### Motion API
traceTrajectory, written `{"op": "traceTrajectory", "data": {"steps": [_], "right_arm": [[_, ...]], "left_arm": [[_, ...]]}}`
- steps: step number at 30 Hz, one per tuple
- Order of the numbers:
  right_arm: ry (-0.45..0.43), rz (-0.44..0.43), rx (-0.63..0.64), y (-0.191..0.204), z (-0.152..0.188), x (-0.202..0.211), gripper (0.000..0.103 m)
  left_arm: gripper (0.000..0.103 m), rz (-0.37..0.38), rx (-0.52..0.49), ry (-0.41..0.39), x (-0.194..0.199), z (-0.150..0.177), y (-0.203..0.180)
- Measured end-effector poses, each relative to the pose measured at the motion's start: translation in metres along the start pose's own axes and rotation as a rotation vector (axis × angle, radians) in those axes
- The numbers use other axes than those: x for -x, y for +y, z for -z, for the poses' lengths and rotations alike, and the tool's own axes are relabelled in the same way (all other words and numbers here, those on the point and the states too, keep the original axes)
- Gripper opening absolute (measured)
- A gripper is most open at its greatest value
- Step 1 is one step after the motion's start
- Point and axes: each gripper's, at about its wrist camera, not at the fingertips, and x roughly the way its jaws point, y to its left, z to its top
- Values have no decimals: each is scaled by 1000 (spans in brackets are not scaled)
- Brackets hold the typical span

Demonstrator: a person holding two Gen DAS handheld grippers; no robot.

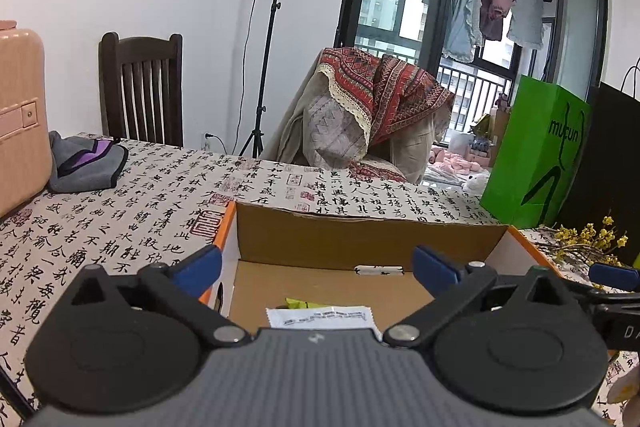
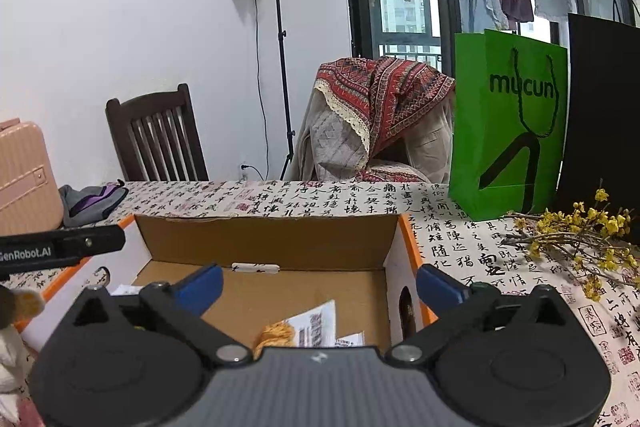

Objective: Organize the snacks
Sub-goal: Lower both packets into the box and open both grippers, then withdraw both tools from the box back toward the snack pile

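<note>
Both grippers are standing wide, gripping nothing: left gripper and right gripper are hovering over the cardboard box, where snack packets are lying near.

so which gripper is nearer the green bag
Right. The right gripper is over the box's end nearest the green bag; the left gripper is over the opposite end, farther from it.

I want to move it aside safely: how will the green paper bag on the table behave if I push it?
The green paper bag stands tall and upright on a narrow base, so it would probably tip rather than slide. It looks like thin, likely light paper. The table's cloth may drag its base.
</note>
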Motion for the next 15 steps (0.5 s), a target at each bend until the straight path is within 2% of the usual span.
{"op": "traceTrajectory", "data": {"steps": [5,15], "right_arm": [[-24,15,6,1,-8,14,103],[-43,50,41,11,-9,73,103]], "left_arm": [[103,8,-13,-12,13,-5,-6],[103,56,-50,-37,66,-7,-14]]}}
